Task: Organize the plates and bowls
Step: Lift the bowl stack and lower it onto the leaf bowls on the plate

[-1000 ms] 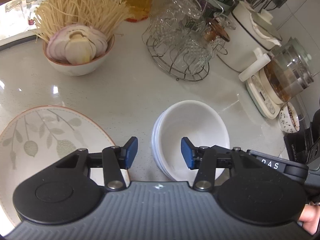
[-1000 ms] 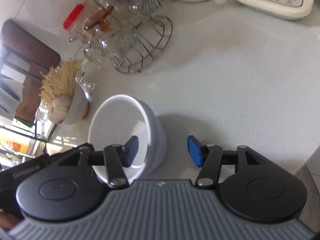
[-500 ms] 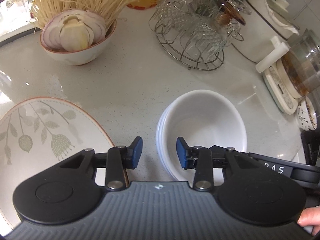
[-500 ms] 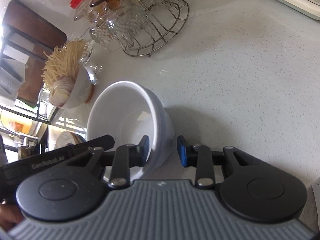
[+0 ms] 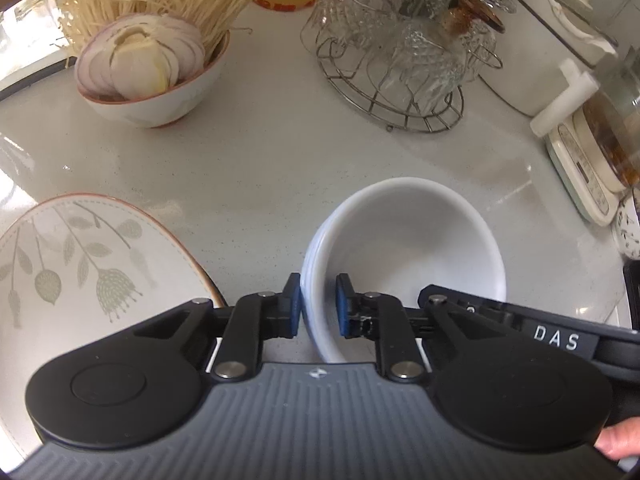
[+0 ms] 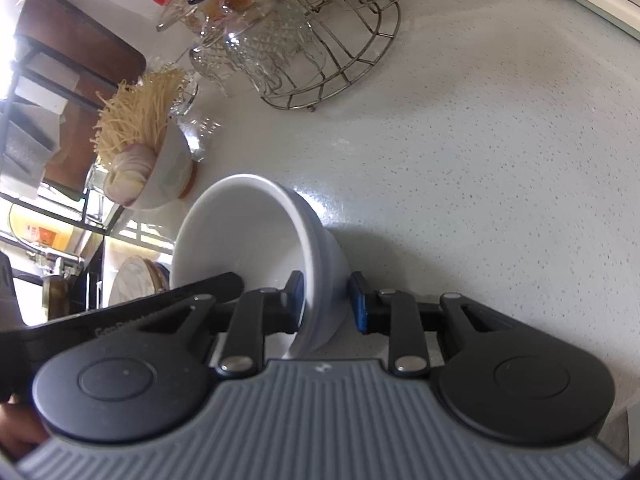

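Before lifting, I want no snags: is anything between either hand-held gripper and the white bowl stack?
Nothing visible. The left hand-held gripper and right hand-held gripper each already straddle the white bowl stack wall, one finger inside, one outside.

stacked bowls: near centre of countertop
leaf-pattern plate: left of the stack
bowl of noodles and onion: far left
wire rack of glasses: far, behind the stack
kettle base: right
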Demonstrator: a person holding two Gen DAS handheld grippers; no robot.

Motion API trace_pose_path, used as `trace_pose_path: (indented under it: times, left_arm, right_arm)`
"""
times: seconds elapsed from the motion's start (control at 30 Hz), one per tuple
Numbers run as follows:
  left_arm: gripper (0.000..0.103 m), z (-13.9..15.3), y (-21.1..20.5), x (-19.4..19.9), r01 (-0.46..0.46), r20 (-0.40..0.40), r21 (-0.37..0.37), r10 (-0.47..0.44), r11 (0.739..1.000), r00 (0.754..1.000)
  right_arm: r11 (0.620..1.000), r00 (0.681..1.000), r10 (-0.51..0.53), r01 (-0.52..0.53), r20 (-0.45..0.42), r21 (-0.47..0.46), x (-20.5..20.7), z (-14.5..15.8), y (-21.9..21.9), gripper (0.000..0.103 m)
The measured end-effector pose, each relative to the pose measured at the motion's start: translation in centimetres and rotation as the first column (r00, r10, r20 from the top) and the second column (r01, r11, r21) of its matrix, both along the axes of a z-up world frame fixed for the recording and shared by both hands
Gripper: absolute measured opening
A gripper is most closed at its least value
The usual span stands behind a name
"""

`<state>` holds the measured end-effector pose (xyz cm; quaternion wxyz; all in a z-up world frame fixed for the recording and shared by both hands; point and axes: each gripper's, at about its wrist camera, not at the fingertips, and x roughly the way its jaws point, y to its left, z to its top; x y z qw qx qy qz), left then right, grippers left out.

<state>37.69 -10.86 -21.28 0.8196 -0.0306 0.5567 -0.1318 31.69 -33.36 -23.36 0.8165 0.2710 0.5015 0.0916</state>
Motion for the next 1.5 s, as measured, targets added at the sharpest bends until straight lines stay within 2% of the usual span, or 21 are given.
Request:
trace_pose_path:
  times: [0.3,0.53,0.67,0.8,0.97,1.17,1.5]
  left_arm:
    - [0.016,0.5,0.5,-0.8,-0.016,0.001,-0.026,0.016,1.0,1.0]
    - [0.016,1.9,0.8,-1.6,-0.007,0.015,-0.061,0.008,0.998,1.0]
    - [0.017,3.8,1.2,-2.2,0.022,0.051,-0.079,-0.018,0.997,0.999]
    - [0.017,5.7,2.2,-2.6,0.012,0.064,-0.121,-0.005,0.993,0.998]
    - [0.017,8.6,3.5,-4.2,0.025,0.106,-0.127,-0.012,0.992,0.994]
    - [0.017,11.3,5.9,-5.5,-0.001,0.136,-0.167,0.024,0.986,0.99]
    - [0.017,14.3,10.5,-7.2,-0.039,0.204,-0.187,0.077,0.982,0.976]
  right_arm:
    - [1.0,1.0,0.005,-0.005,-0.003,-0.008,-0.2,0.2,-0.1,0.025]
    - [1.0,1.0,-0.001,0.002,0.031,-0.027,-0.7,1.7,-0.2,0.025]
    - [1.0,0.998,-0.016,0.018,0.062,-0.026,-1.2,3.4,-0.1,0.025]
    - [0.999,0.995,-0.023,0.026,0.092,-0.028,-1.9,5.2,0.4,0.025]
    - [1.0,0.991,0.001,0.002,0.131,-0.026,-2.9,7.3,1.3,0.025]
    - [1.0,0.985,0.022,-0.018,0.17,-0.023,-3.6,9.5,3.1,0.025]
    - [0.994,0.968,0.105,-0.093,0.229,-0.061,-3.7,12.0,7.4,0.025]
